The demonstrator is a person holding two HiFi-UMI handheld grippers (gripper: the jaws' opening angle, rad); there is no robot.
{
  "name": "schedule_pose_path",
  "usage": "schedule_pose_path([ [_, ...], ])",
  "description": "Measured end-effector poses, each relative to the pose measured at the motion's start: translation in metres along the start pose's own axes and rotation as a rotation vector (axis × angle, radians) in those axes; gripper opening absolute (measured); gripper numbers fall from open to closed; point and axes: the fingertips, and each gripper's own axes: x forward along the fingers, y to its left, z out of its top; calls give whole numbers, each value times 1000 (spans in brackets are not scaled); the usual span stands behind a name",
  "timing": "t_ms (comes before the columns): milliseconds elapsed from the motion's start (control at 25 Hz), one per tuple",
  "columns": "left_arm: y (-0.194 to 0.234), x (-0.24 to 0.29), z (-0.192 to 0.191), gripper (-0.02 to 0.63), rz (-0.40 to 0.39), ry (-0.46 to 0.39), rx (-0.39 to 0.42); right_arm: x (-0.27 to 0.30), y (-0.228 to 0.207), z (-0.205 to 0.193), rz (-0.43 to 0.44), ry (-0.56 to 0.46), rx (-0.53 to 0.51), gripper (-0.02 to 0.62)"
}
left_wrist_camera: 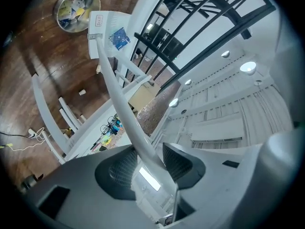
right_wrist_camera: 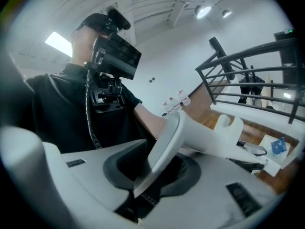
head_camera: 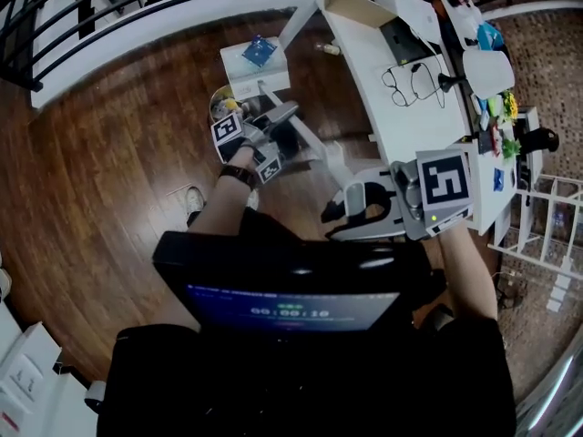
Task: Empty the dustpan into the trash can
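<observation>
Dustpan [left_wrist_camera: 107, 25] unemptied, blue scrap [left_wrist_camera: 119, 38] aboard; left gripper [left_wrist_camera: 148, 160], right gripper [right_wrist_camera: 157, 168] both clamped on handle [left_wrist_camera: 116, 94]; trash can [left_wrist_camera: 76, 11] upper left, awaiting tip.

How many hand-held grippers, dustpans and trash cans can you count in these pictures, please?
hand-held grippers: 2 (left hand-held gripper, right hand-held gripper)
dustpan: 1
trash can: 1
total: 4
</observation>
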Motion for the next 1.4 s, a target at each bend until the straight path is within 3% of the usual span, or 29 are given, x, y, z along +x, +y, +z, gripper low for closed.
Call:
schedule_pose_path([
  [360,19,2,-13,150,-10,27,-71,3,1,-6,8,110,58,89],
  [680,32,-2,-15,144,-43,-31,-129,5,5,-14,47,205,73,87],
  [1200,47,-13,-23,135,-55,-79,-205,16,16,-24,171,492,104,86],
  [1400,37,-5,-18,132,-64,-97,-235,16,12,-9,224,599,145,86],
])
